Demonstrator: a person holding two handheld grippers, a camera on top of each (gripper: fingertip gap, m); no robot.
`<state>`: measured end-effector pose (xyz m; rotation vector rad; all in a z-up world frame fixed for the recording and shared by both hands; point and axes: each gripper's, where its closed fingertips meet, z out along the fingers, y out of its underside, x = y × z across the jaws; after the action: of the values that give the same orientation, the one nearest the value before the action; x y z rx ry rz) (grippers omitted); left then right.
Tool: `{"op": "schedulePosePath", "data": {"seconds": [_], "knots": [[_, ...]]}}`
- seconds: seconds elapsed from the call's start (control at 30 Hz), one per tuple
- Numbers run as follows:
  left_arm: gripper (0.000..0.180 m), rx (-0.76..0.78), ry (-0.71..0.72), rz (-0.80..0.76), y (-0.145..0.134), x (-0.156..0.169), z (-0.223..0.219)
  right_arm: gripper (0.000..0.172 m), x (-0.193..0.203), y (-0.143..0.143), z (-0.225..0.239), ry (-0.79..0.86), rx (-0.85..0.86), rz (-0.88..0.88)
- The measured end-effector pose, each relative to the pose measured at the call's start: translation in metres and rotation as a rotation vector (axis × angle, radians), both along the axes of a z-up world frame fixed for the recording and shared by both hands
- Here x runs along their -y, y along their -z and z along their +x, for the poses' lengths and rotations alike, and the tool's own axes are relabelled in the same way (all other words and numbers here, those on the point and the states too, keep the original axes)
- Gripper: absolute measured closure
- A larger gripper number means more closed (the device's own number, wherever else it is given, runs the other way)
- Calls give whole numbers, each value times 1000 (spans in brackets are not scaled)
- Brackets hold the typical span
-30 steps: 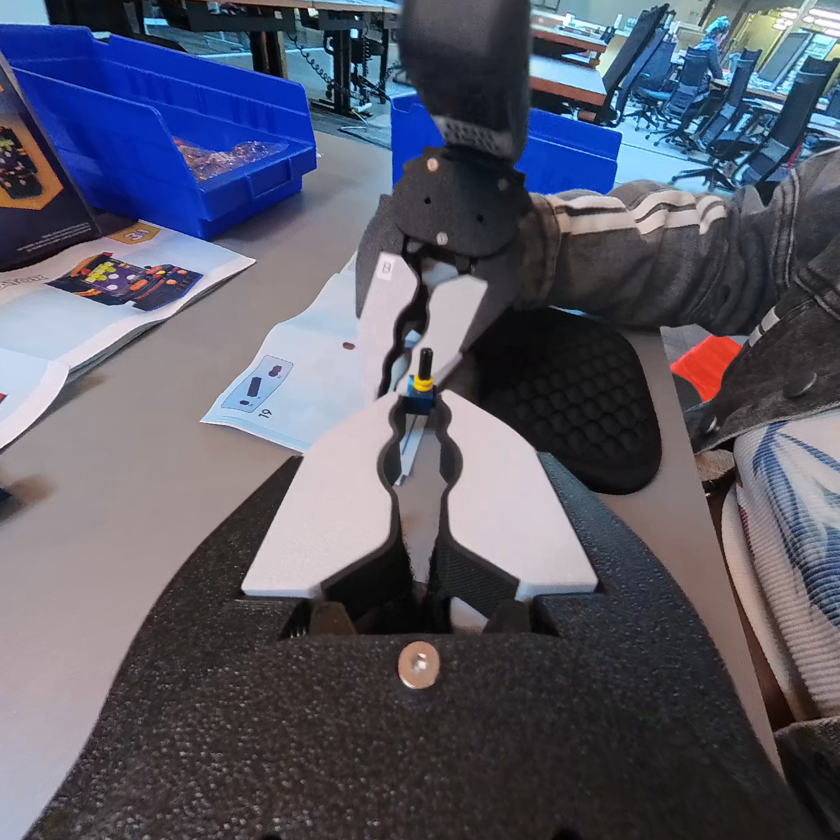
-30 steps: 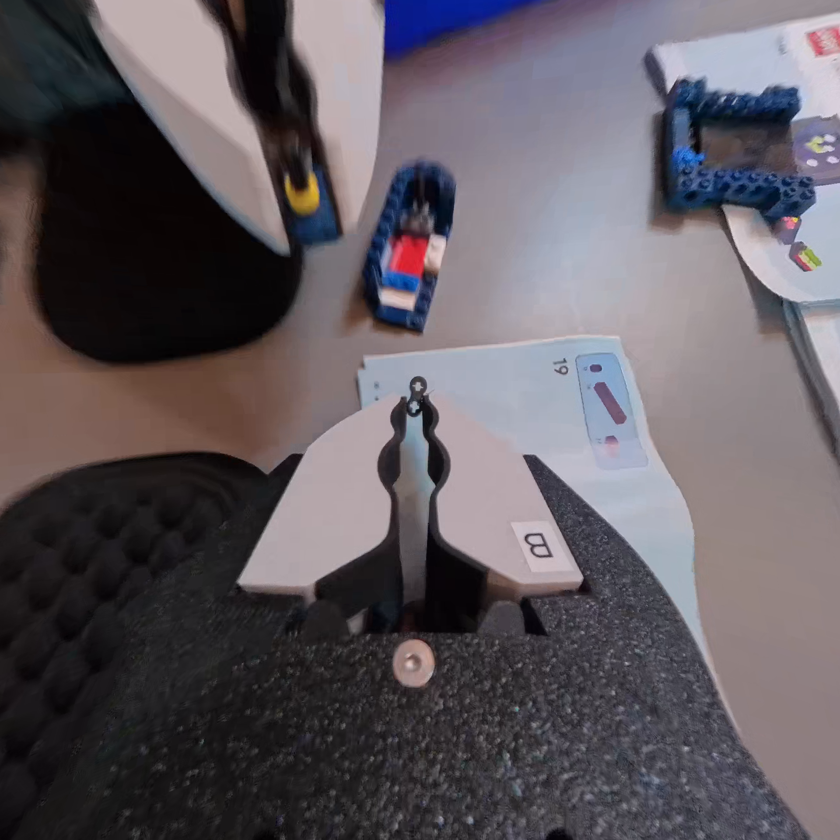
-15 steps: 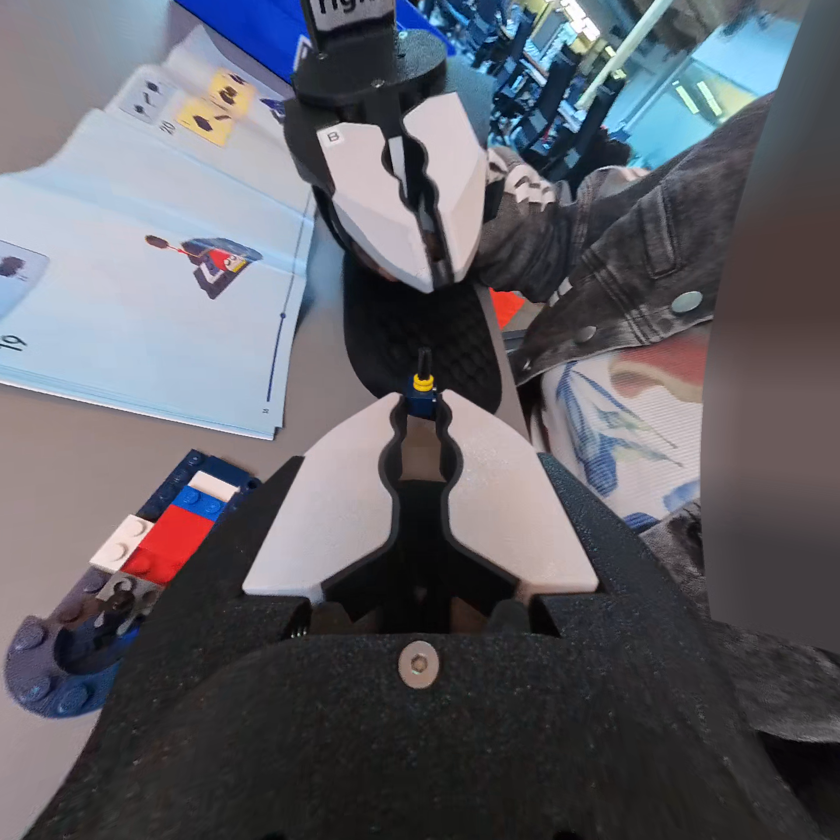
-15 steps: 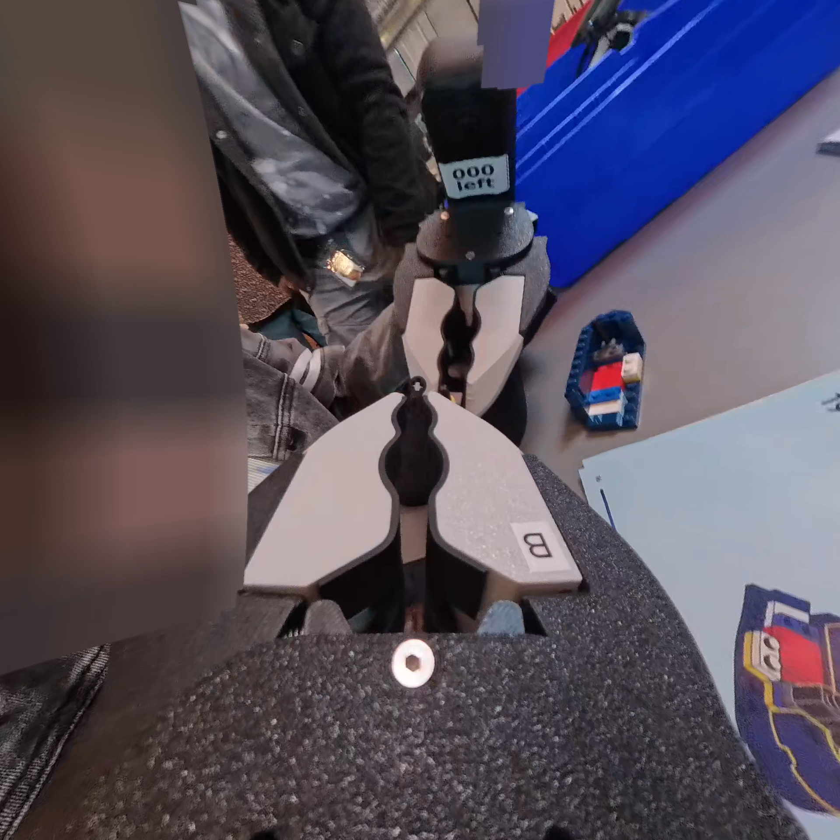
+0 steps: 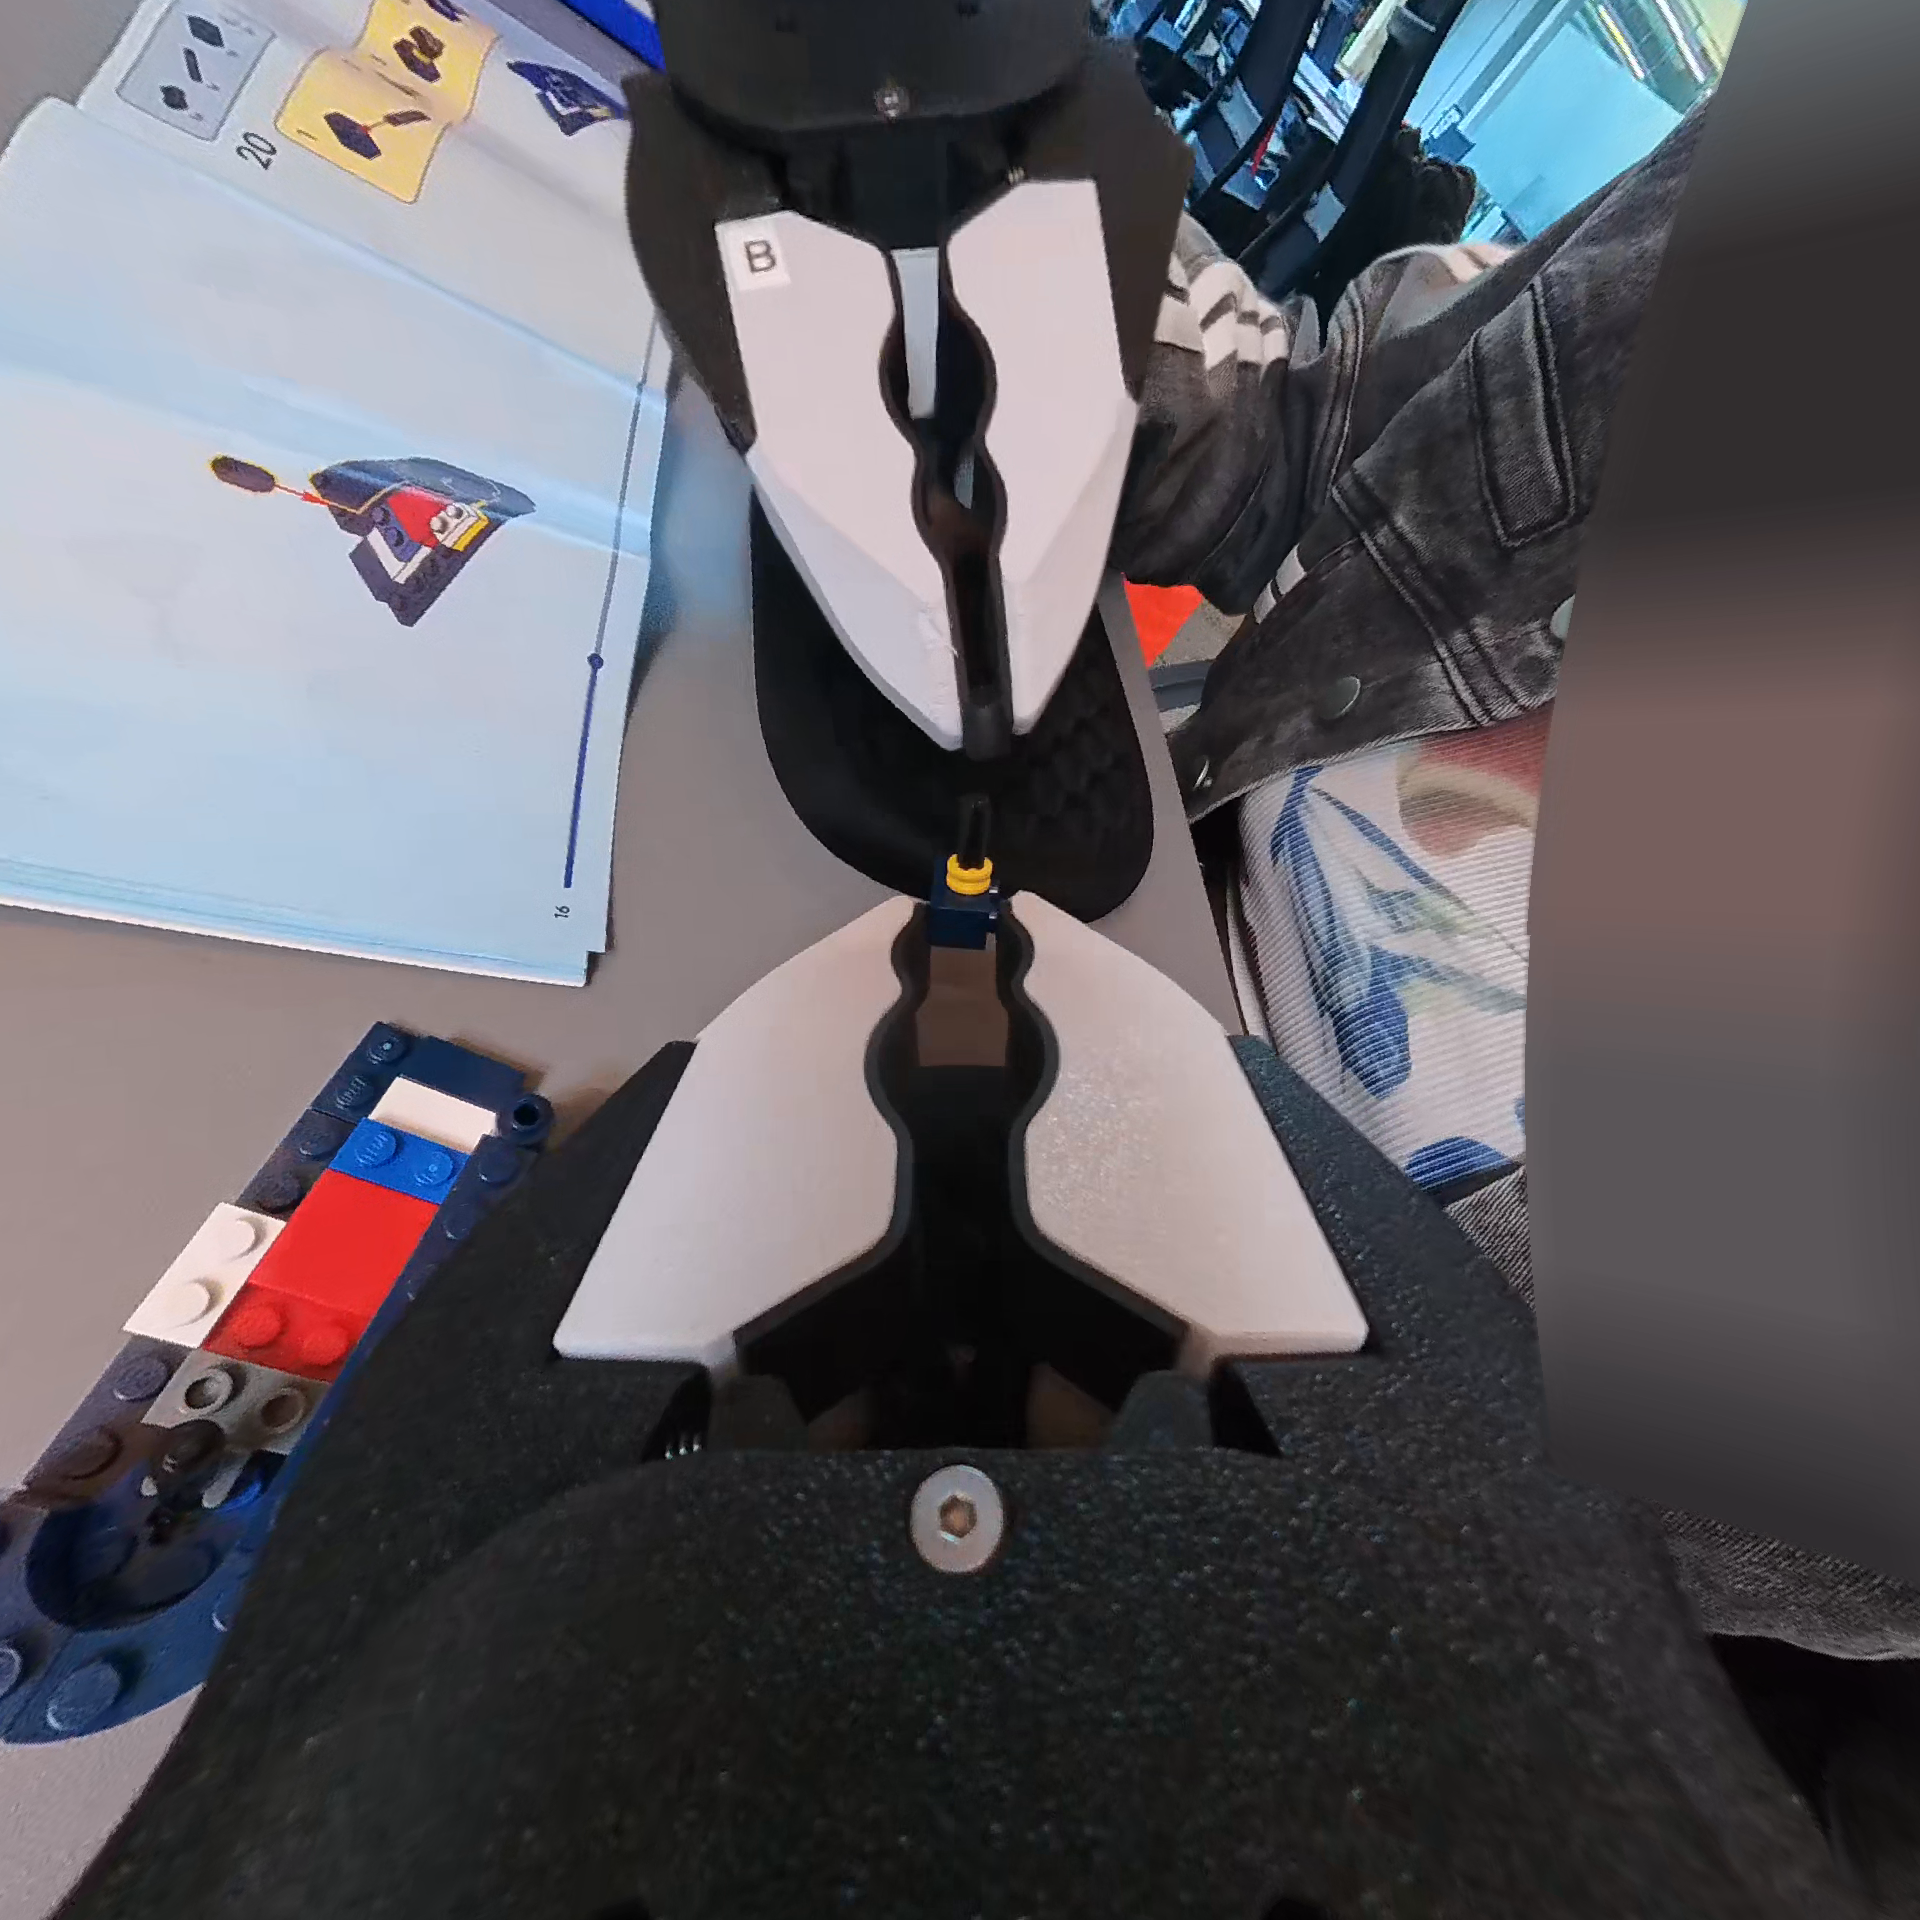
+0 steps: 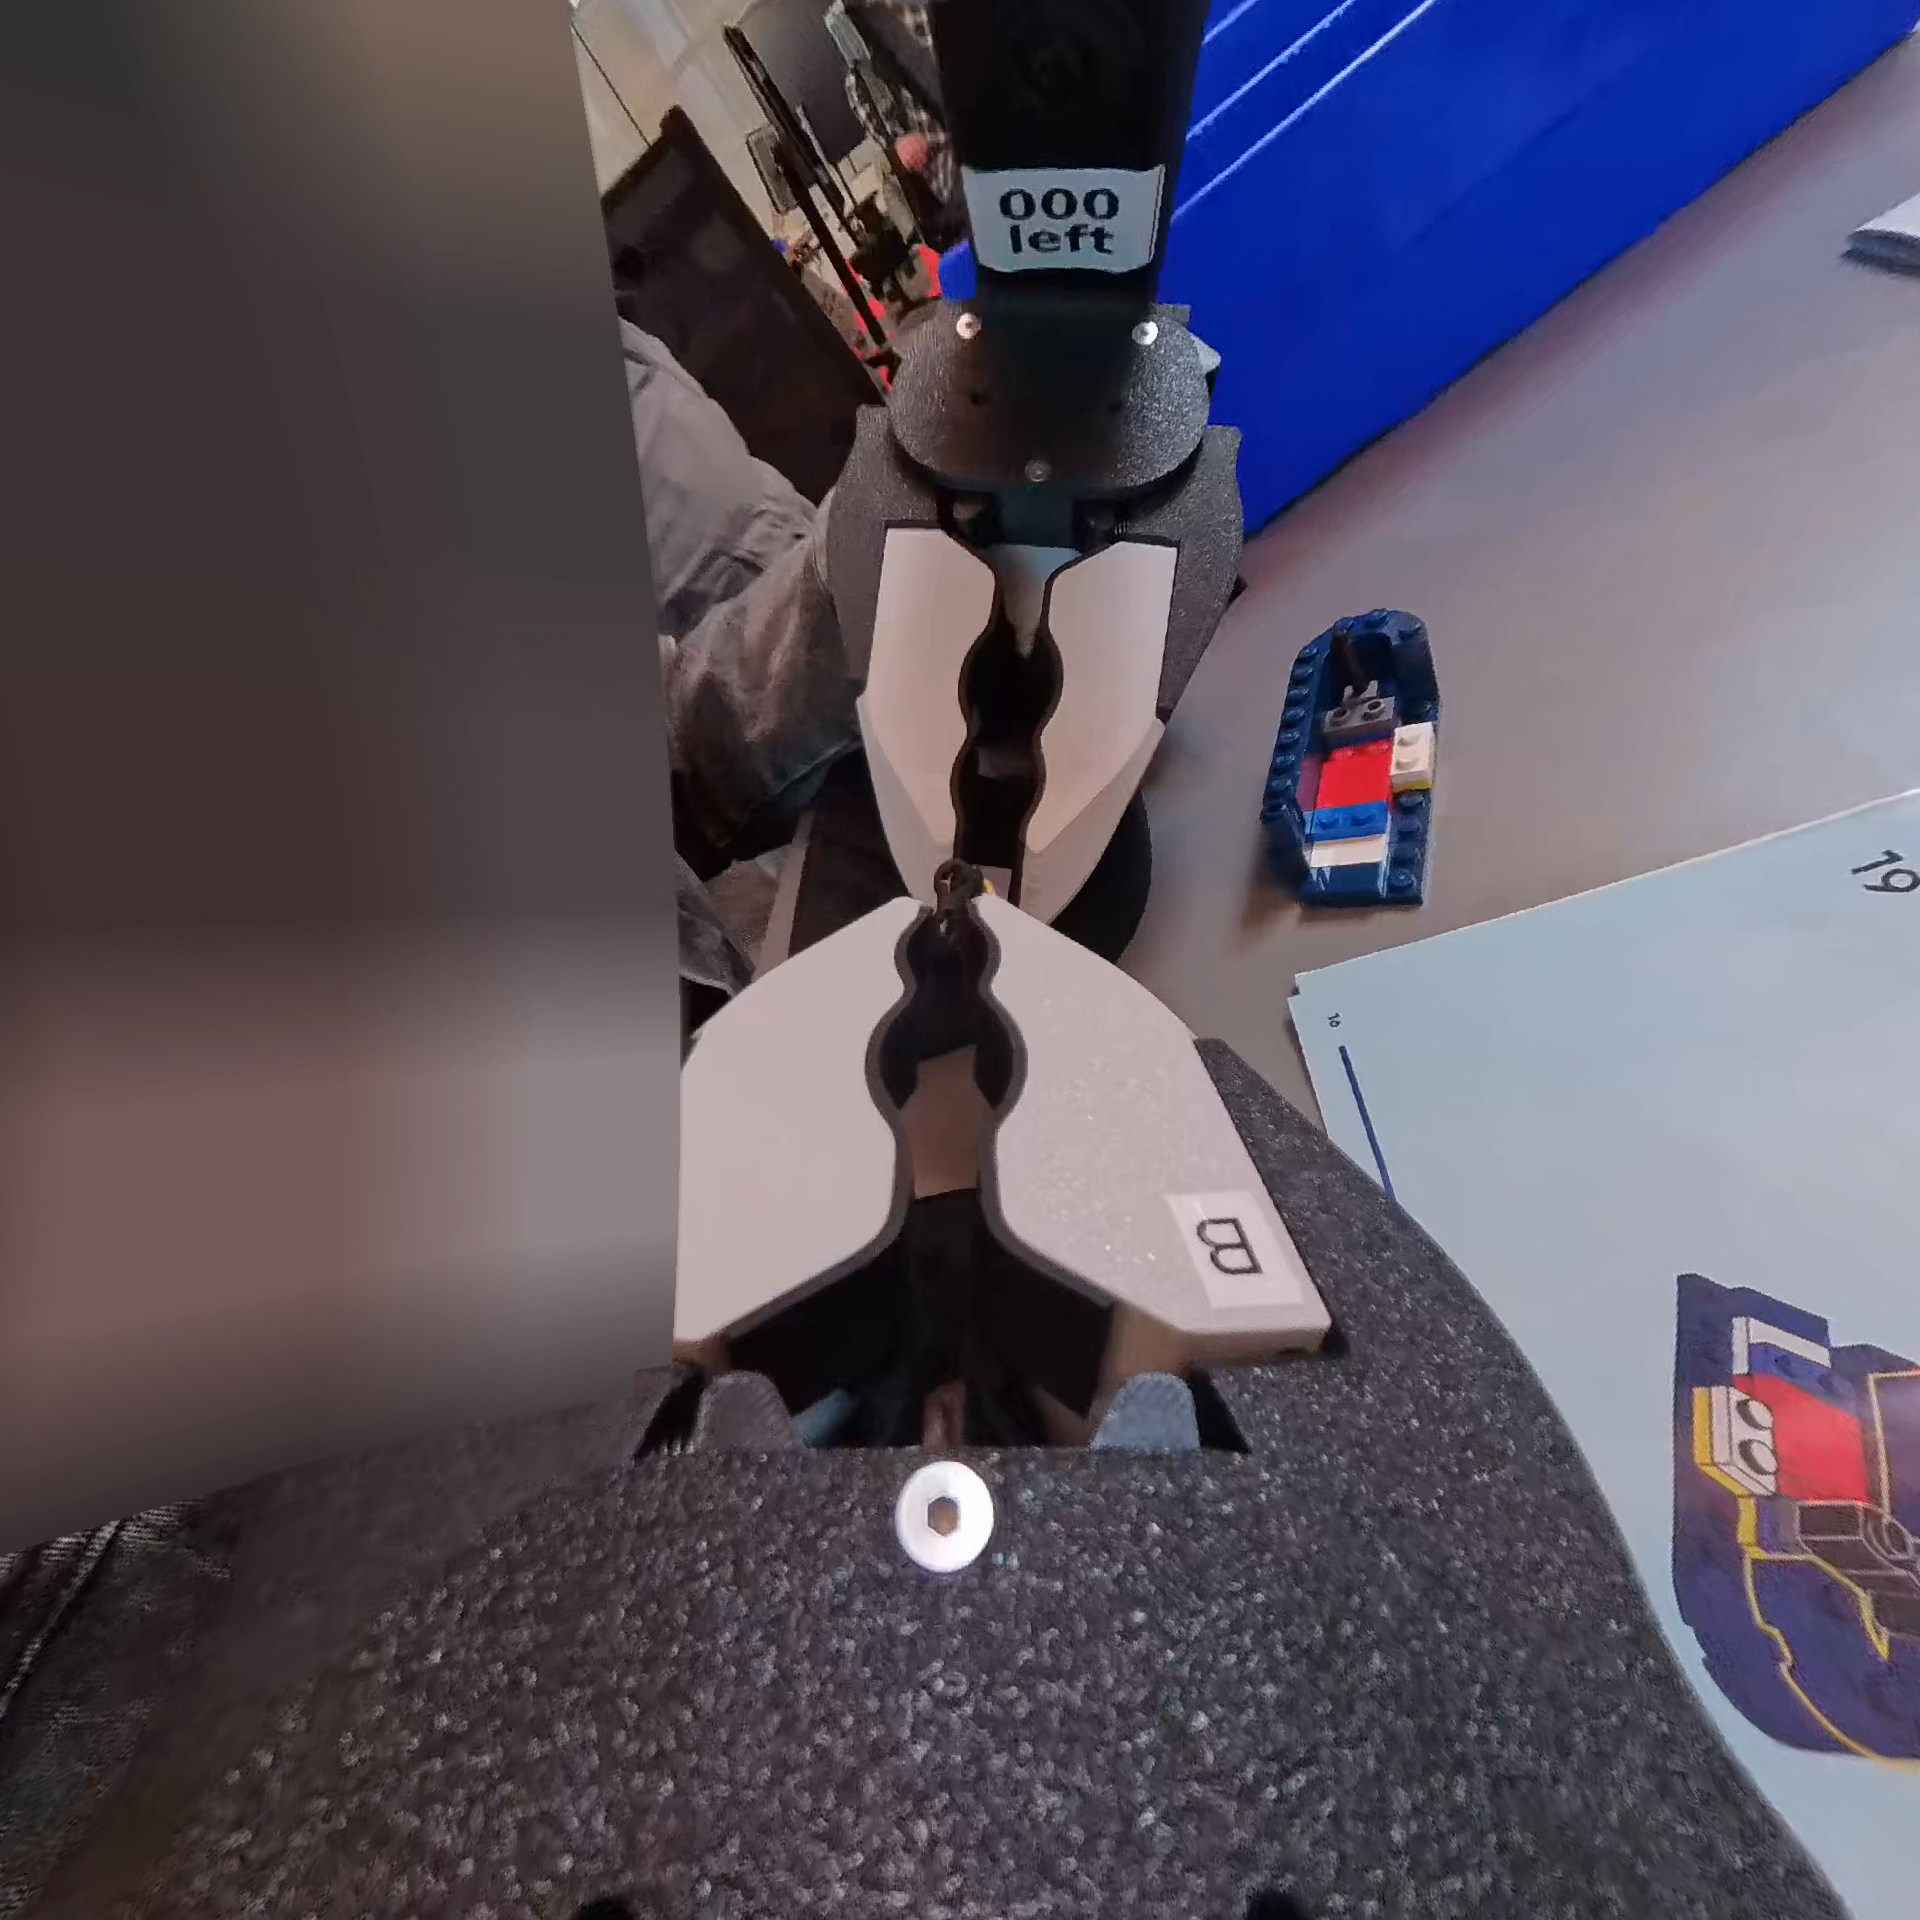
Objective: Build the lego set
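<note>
The left gripper [image 5: 961,920] is being held above the table edge with its white fingertips [image 5: 831,977] pinched on a small dark blue brick [image 5: 961,916]; a yellow ring [image 5: 968,876] and a thin black pin [image 5: 975,823] are standing up from the top of that brick. Directly facing it, tip to tip, the right gripper [image 6: 951,914] is being held with its fingertips nearly pressed together on a small black piece [image 6: 954,891], whose round end is sticking out past the tips. In the left wrist view that black piece [image 5: 985,717] is seen poking out of the opposite fingertips, just apart from the end of the pin; contact between the two is not being shown. Whether the pads are pressing fully on the black piece cannot be told, since it is small and dark against the gap.

Behind the two tools a black textured pad [image 5: 1091,790] is lying at the edge of the grey table [image 5: 208,1039]. A small boat-shaped brick model [image 6: 1351,758], dark blue with red, blue, white and grey pieces inside, is resting on the table just beside the left gripper. An open pale blue instruction booklet [image 5: 312,675] is lying beyond the model. A blue bin [image 6: 1507,260] is standing farther back on the table. A person's dark denim sleeve [image 5: 1403,499] and patterned shirt [image 5: 1382,987] are being seen to the side.
</note>
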<state>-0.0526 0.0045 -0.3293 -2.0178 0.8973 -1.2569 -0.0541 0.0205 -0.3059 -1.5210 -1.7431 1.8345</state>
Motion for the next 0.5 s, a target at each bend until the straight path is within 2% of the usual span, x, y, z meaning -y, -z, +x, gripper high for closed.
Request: {"op": "schedulePosePath", "data": {"seconds": [0.2, 0.5], "knots": [[169, -11, 6, -21, 3, 0, 0, 167, -1, 6, 1, -1, 35, 8], [169, -72, 25, 3, 10, 3, 3, 167, 3, 15, 1, 12, -5, 258]]}}
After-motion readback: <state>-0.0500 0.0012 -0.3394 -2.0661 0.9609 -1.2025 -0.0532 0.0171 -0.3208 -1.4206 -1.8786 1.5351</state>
